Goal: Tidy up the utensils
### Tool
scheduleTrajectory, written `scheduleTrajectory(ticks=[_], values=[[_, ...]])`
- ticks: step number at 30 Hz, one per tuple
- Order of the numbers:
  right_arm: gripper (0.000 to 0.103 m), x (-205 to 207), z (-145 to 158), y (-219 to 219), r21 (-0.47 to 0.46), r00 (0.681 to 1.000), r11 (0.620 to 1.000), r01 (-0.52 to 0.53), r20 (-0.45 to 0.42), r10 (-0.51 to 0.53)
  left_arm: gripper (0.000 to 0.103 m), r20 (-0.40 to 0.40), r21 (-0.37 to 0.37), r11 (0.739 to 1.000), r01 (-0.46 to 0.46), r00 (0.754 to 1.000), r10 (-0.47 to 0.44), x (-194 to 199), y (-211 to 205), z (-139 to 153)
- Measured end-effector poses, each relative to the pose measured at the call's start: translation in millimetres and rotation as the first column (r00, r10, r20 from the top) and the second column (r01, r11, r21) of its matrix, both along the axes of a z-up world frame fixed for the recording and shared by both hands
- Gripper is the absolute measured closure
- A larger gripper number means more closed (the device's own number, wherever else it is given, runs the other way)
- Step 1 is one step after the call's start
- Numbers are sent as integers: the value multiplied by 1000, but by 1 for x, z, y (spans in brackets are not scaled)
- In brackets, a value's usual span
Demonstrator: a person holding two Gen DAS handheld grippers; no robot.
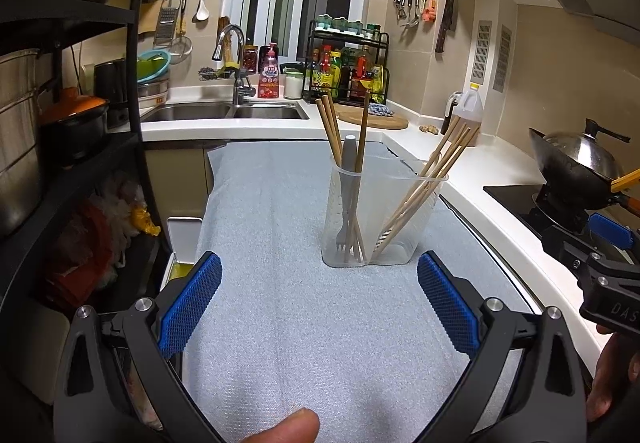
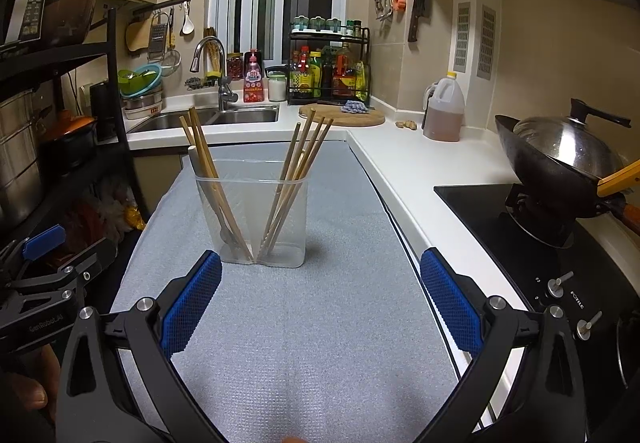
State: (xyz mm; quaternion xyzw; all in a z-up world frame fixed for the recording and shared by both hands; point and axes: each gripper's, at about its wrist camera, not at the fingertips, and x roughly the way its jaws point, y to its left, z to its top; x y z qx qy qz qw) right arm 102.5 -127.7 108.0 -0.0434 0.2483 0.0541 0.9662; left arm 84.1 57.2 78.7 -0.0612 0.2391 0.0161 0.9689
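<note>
Kitchen surroundings fill the left wrist view: a white counter (image 1: 280, 127) wraps around a sink (image 1: 224, 111), and a pale blue-grey mat (image 1: 280, 283) covers the work area in front. On the mat stands a clear plastic utensil holder (image 1: 372, 219) with two compartments. Its left compartment holds a grey fork (image 1: 347, 195) (tines down) and several wooden chopsticks (image 1: 332, 131); its right compartment holds a second bundle of chopsticks (image 1: 436, 171) leaning to the right. The left tool (image 1: 320, 299) is spread wide with nothing between its blue pads, hovering over the mat just short of the holder. At the right edge the right tool (image 1: 608, 267) shows from the side, beside a wok (image 1: 576, 163) on the black stove.

From the right wrist view, the same holder (image 2: 260, 219) sits upright on the mat (image 2: 300, 323), left of centre. One chopstick group (image 2: 200, 151) leans left with the fork handle (image 2: 194, 159), the other group (image 2: 304, 155) fans right. The right tool (image 2: 320, 299) also gapes wide and grips nothing, near the holder but not touching it. The left tool (image 2: 44, 267) appears at the left edge. A cutting board (image 2: 342, 115) and an oil jug (image 2: 444, 111) rest on the counter (image 2: 420, 163) behind.
</note>
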Motion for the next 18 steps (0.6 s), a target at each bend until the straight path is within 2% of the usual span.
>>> scheduleTrajectory(ticks=[18], values=[[5,-1,1,3,-9,1000,1000,-8,1,8,8,11,-3,1000,9,1000,-9,0,-1,4]])
